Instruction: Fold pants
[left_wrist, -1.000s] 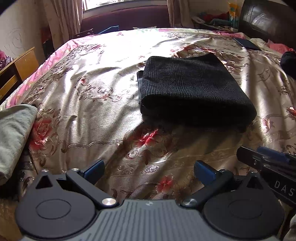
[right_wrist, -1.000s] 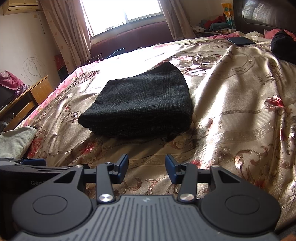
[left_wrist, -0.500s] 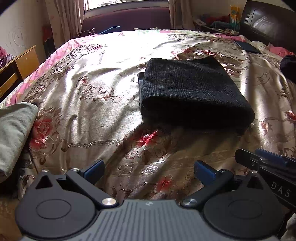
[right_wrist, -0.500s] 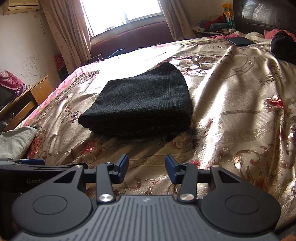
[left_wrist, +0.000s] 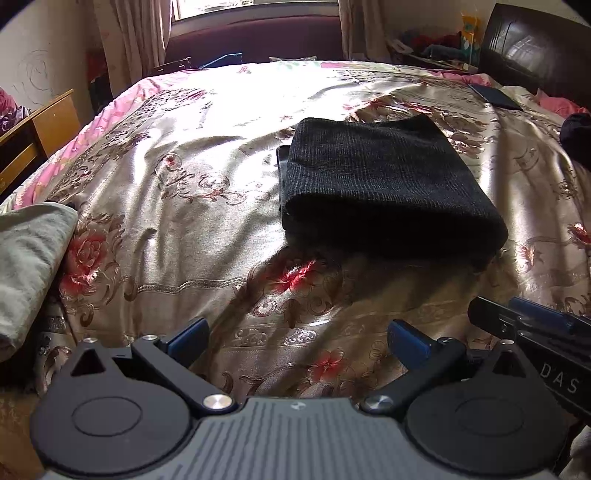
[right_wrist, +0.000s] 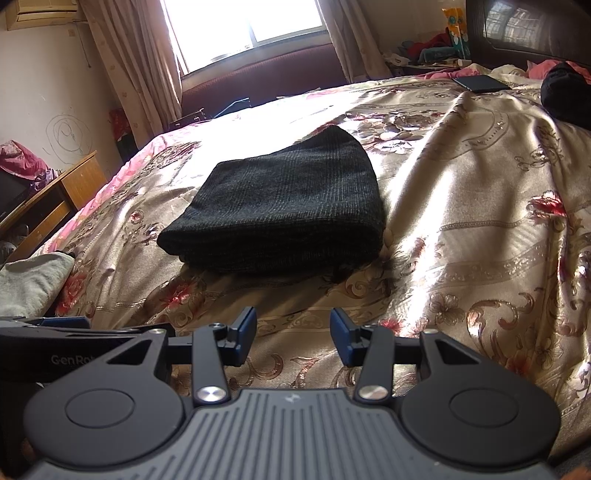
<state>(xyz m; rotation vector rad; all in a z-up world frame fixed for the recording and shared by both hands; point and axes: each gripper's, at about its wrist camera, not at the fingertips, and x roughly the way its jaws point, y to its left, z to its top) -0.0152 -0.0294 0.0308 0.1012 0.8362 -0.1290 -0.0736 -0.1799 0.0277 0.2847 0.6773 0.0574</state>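
Left claw (left_wrist: 297, 341) agape; pants (left_wrist: 380, 188) folded

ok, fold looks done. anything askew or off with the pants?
Mostly tidy. The folded black pants lie flat on the floral bedspread, but a lower layer pokes out past the top layer along their left edge, so the stack isn't flush. Both the left gripper and the right gripper are open and clear.

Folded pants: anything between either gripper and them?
Nothing visible. Only bare bedspread lies between the open left gripper, the open right gripper and the folded black pants.
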